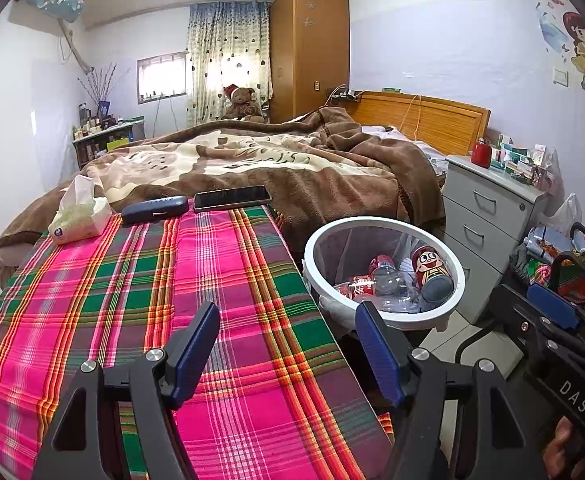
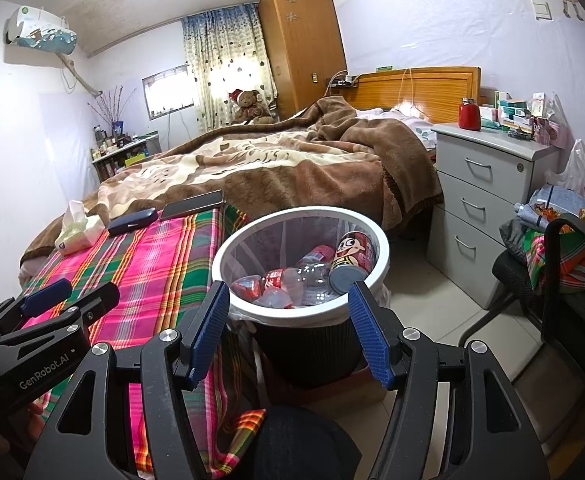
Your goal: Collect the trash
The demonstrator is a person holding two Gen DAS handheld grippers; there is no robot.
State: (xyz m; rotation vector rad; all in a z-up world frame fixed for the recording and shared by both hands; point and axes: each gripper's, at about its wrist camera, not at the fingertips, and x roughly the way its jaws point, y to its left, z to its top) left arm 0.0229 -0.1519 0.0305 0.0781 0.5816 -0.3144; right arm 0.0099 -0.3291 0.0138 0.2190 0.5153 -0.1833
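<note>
Left wrist view first: far out to the left of the left gripper (image 1: pixel 288 344), a soft pack of white tissues (image 1: pixel 78 216) lies on the pink and green plaid cloth (image 1: pixel 220 280), with a dark blue oblong case (image 1: pixel 155 209) and a black flat phone (image 1: pixel 232 198) beyond the fingertips. Jaws stand apart over the cloth, nothing between them. Just ahead of its right finger sits the round white-rimmed trash bin with a clear liner (image 1: pixel 384 270), holding crushed clear plastic bottles with red labels (image 1: pixel 376 284) and a red cartoon-face can (image 1: pixel 432 274). Further right, the right gripper (image 1: pixel 552 312) pokes into frame. Right wrist view now: the right gripper is spread wide and empty, the bin directly ahead between its blue pads (image 2: pixel 208 332), not touching. Off to its right stands a grey three-drawer cabinet (image 2: pixel 484 208).
</note>
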